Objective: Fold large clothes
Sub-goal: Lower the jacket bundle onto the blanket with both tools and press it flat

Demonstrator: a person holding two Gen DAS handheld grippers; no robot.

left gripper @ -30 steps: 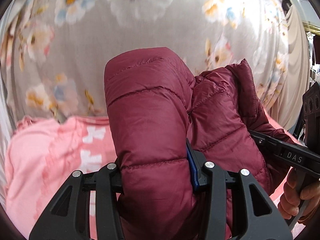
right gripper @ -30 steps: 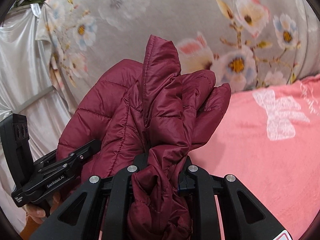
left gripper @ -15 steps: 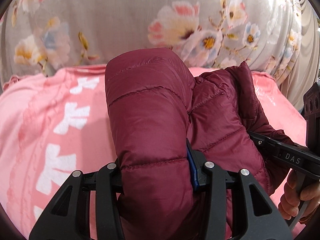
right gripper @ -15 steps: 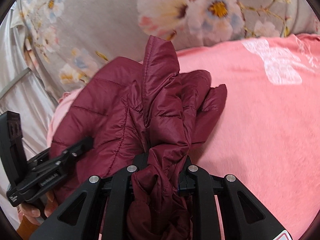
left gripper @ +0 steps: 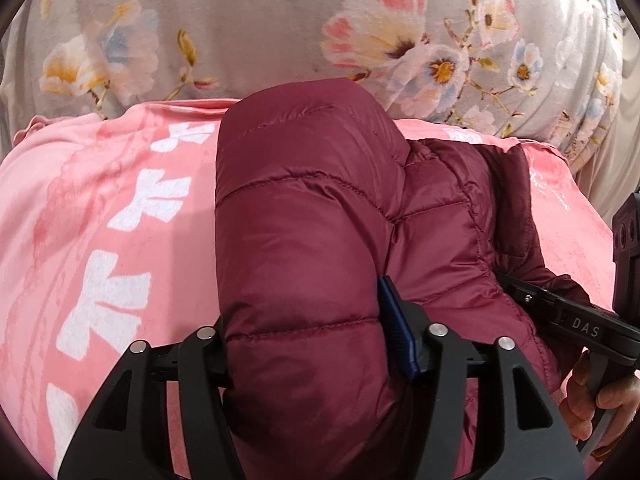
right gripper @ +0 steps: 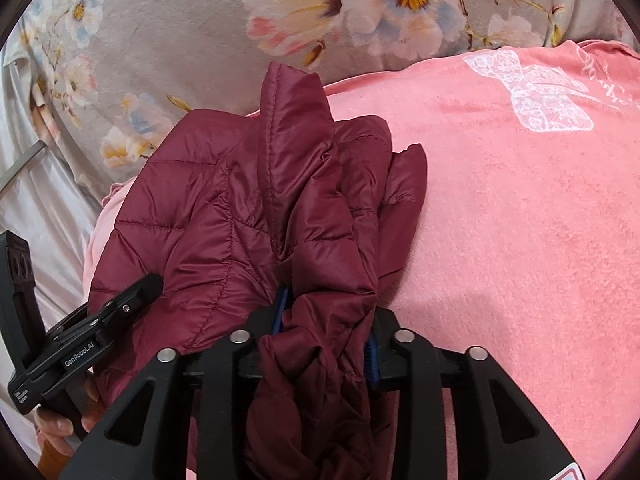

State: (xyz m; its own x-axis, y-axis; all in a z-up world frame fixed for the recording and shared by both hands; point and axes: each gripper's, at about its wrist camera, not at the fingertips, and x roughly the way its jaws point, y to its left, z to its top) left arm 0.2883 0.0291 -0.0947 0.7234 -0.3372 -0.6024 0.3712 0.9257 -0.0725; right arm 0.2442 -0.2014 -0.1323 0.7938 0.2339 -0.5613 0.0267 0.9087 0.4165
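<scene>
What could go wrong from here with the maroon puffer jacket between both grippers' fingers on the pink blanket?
1. The jaws of the left gripper and right gripper have just been opening, with the maroon puffer jacket between them; its puffy folds may spring apart.
2. The bunched fabric in the right gripper may snag on withdrawal, dragging the bundle across the pink blanket.

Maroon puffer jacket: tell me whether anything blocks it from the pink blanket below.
Nothing visible does. The maroon puffer jacket sits between both claws, and the pink blanket beside and beyond it lies bare; the patch directly underneath is hidden.
</scene>
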